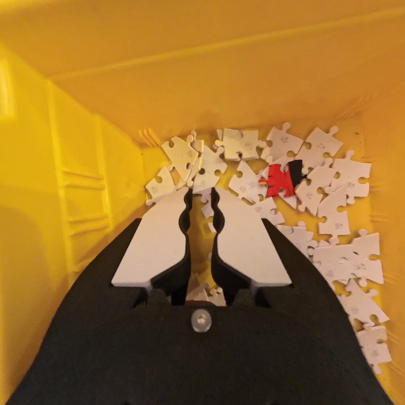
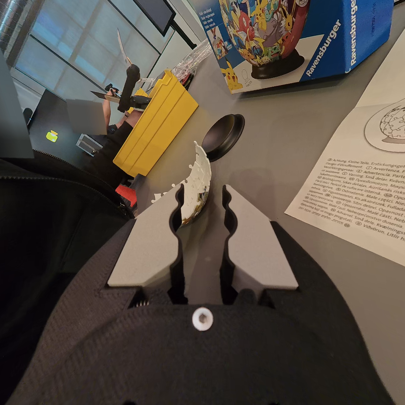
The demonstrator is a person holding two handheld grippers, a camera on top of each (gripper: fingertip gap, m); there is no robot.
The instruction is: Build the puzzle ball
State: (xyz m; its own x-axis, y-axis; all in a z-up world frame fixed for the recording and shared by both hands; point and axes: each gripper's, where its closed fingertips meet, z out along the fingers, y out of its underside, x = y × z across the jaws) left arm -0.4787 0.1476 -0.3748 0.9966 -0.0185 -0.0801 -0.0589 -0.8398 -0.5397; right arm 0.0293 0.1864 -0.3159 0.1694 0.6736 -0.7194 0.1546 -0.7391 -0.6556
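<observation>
In the left wrist view my left gripper (image 1: 201, 190) is down inside a yellow bin (image 1: 219, 87), its fingers a narrow gap apart with nothing between them. Many white face-down puzzle pieces (image 1: 335, 190) lie on the bin floor ahead and to the right. One red-and-black piece (image 1: 281, 180) lies face up. In the right wrist view my right gripper (image 2: 203, 187) is open and empty over the grey table. A partly built ball shell (image 2: 198, 175), white inside, lies just beyond its left finger. The black round stand (image 2: 225, 135) sits behind the shell.
The yellow bin (image 2: 157, 125) stands at the table's left edge with the other gripper (image 2: 131, 87) reaching into it. The blue puzzle box (image 2: 295, 37) is at the back. A printed instruction sheet (image 2: 361, 175) lies at right. A person's dark sleeve (image 2: 54, 219) is at left. There is about 50 cm between the tips of the two grippers. The red-and-black piece (image 1: 281, 180) is about 5 cm from my left fingertips.
</observation>
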